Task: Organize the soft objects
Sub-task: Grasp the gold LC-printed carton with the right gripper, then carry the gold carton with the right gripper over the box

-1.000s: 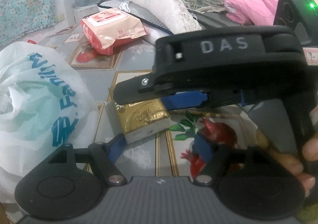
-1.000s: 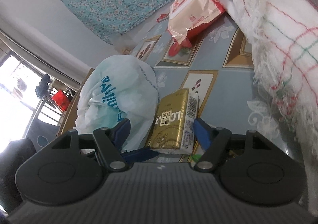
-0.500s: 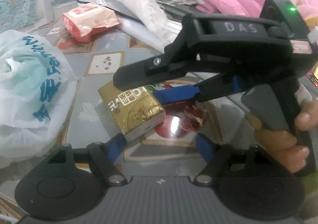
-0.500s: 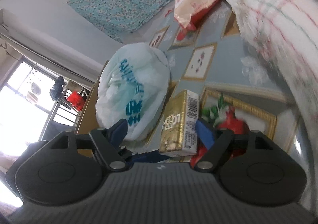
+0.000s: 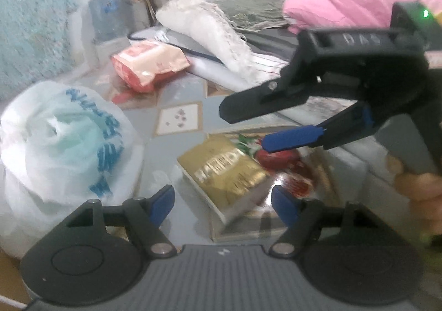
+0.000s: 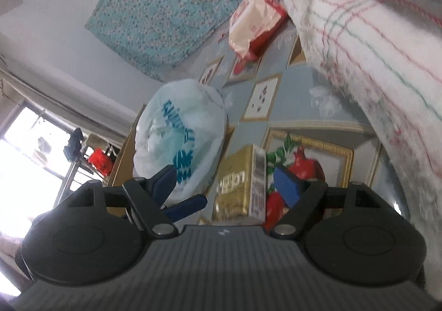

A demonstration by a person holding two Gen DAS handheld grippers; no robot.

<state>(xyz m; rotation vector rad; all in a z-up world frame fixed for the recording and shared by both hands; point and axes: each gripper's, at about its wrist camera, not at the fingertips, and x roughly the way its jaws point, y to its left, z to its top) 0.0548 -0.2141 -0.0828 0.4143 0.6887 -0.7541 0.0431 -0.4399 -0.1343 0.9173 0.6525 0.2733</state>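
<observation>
Claws first: I read my left claw as released, its blue pads either side of the gold pack without touching it. My right claw is also released and holds nothing, hovering above that pack. Gold pack lies flat on the desk, beside the white plastic bag near the desk's left edge. Red-and-white pouch lies farther back.

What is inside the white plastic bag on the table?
Through the thin white bag something pale green shows, soft and crumpled. What it is, and anything deeper in the bag, stays hidden by the folds and the blue print.
</observation>
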